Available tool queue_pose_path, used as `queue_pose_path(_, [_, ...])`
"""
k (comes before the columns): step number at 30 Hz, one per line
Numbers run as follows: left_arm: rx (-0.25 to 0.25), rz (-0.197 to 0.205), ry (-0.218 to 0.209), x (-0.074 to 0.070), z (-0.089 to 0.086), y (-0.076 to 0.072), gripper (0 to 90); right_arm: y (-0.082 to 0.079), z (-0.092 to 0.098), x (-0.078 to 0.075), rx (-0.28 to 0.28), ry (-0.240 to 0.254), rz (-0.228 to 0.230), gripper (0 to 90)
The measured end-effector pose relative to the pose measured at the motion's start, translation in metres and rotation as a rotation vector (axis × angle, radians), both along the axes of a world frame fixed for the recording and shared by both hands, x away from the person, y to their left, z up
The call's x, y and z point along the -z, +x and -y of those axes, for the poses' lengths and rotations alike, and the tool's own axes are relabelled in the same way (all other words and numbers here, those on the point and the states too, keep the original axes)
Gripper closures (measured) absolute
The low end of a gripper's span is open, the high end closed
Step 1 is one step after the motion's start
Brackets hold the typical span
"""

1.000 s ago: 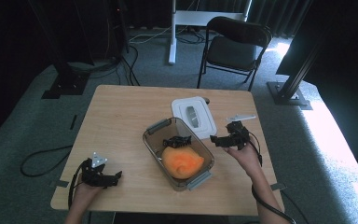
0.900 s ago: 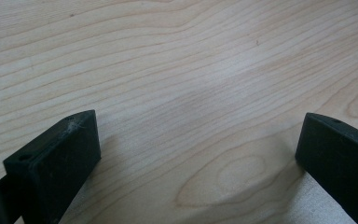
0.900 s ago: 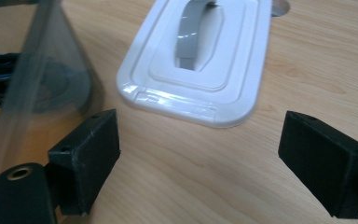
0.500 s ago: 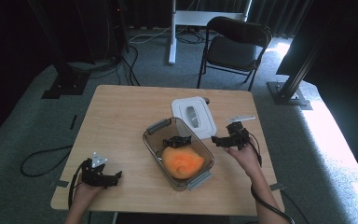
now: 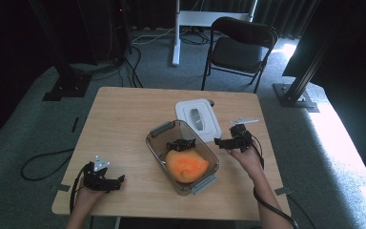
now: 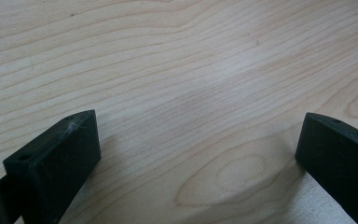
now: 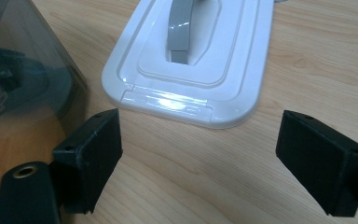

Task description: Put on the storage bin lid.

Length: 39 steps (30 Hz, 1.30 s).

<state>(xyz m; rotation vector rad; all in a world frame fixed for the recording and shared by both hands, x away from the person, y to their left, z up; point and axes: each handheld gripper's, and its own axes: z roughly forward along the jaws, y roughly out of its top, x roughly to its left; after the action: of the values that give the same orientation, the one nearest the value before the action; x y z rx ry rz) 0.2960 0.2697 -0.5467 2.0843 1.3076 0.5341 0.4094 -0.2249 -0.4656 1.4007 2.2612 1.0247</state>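
A clear plastic container (image 5: pixel 205 172) with grey latches stands mid-table, holding an orange object (image 5: pixel 186 164) and a small black item (image 5: pixel 180 144). Its white lid (image 5: pixel 198 119) with a grey handle lies flat just behind it, also seen as the lid (image 7: pixel 191 56) ahead of the right jaws. My right gripper (image 5: pixel 224 141) is open, low over the wood between the container's right side and the lid; the right gripper (image 7: pixel 198 149) holds nothing, with the container wall (image 7: pixel 23 70) at its left. My left gripper (image 5: pixel 119 181) rests open near the front left corner, and the left gripper (image 6: pixel 196 154) faces bare wood.
The wooden table (image 5: pixel 124 119) has free room across its left and far half. A small white strip (image 5: pixel 244 120) lies near the right edge. A black folding chair (image 5: pixel 238 47) stands behind the table, and cables (image 5: pixel 43 162) run over the carpet at left.
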Motion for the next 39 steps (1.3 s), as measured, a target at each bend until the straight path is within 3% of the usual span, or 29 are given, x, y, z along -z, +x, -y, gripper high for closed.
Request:
queue_pose_path(18, [0.0, 0.0, 0.0, 0.0, 0.0, 0.0, 0.2, 0.021, -0.023, 0.018, -0.03, 0.003, -0.02, 13.8])
queue_pose_path(30, [0.0, 0.0, 0.0, 0.0, 0.0, 0.0, 0.2, 0.037, -0.04, 0.021, -0.019, -0.006, 0.006, 13.8])
queue_pose_path(39, [-0.006, 0.001, 0.0, 0.0, 0.0, -0.001, 0.3, 0.052, -0.054, 0.028, -0.01, -0.031, -0.01, 13.8])
